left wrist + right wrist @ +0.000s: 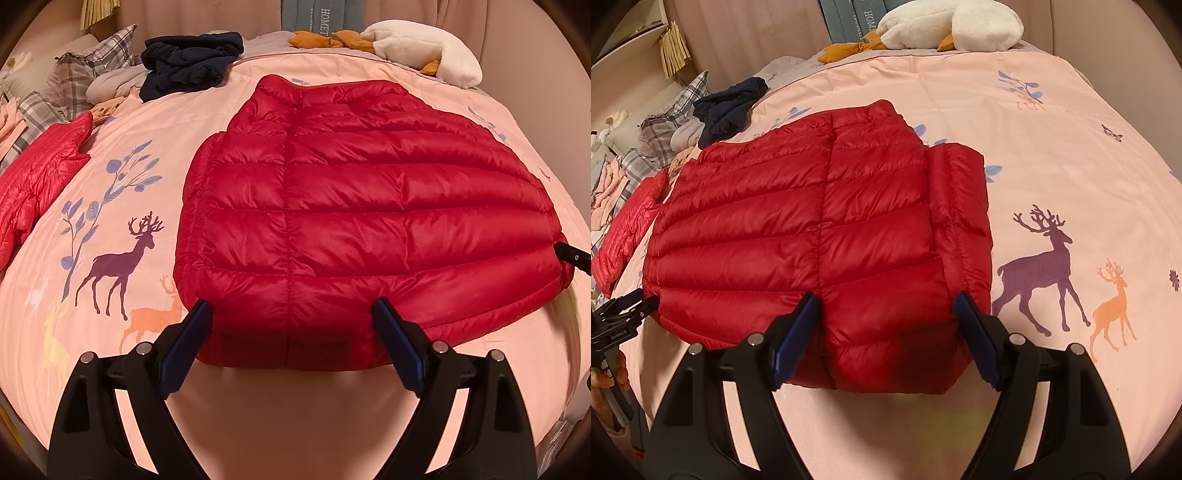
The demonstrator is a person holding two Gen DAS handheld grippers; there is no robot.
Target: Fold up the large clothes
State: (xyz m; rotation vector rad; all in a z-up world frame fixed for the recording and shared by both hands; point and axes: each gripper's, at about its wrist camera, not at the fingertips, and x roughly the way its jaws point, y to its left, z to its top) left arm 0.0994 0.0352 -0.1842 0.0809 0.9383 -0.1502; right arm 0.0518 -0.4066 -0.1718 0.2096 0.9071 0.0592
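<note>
A dark red quilted down jacket [351, 192] lies flat on the pink deer-print duvet [122, 122], its hem toward me. My left gripper [291, 306] stands open, its fingers straddling the hem's left corner. The pads do not visibly squeeze the fabric. In the right wrist view the same jacket [812, 229] shows a folded sleeve along its right side. My right gripper [886, 299] is open astride the hem's right end. The left gripper [628, 306] shows at that view's left edge, and the right gripper's tip [570, 254] at the other view's right edge.
A second, brighter red puffy jacket [40, 177] lies at the left of the bed. A crumpled navy garment [188, 62], plaid pillows [92, 70] and a white plush goose [424, 48] sit along the far side. A person's hand [609, 373] shows at lower left.
</note>
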